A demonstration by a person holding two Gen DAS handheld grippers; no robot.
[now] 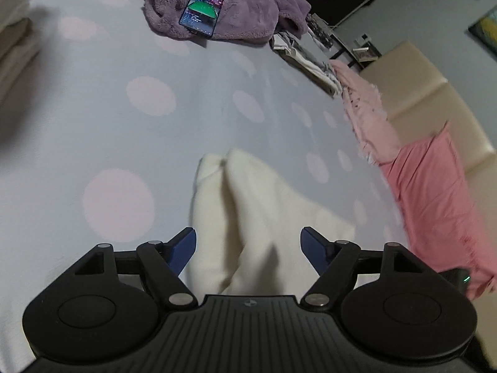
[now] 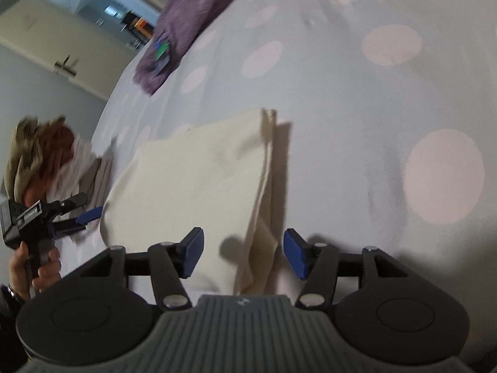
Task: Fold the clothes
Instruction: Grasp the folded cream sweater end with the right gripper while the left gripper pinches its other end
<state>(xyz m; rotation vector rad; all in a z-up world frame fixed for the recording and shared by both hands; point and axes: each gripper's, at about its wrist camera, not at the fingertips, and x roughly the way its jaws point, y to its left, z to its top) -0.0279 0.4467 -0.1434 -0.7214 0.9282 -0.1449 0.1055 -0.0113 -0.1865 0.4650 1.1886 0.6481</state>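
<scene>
A cream cloth (image 1: pixel 248 205) lies folded on the pale blue sheet with pink dots (image 1: pixel 124 124). In the left wrist view its near end runs between the blue pads of my left gripper (image 1: pixel 248 248), which stand apart and do not press on it. In the right wrist view the same cloth (image 2: pixel 198 168) is a flat rectangle, and its layered right edge lies between the fingers of my right gripper (image 2: pixel 243 255), open with gaps on both sides. The left gripper (image 2: pixel 84 206) shows there at the cloth's left side, held by a hand (image 2: pixel 34 267).
A purple fleece garment (image 1: pixel 217 9) with a lit phone (image 1: pixel 202 12) on it lies at the far side of the bed. Pink fabric (image 1: pixel 428 192) hangs along the right edge, before a beige padded panel (image 1: pixel 435 93). Folded clothes (image 2: pixel 40 155) are stacked at the left.
</scene>
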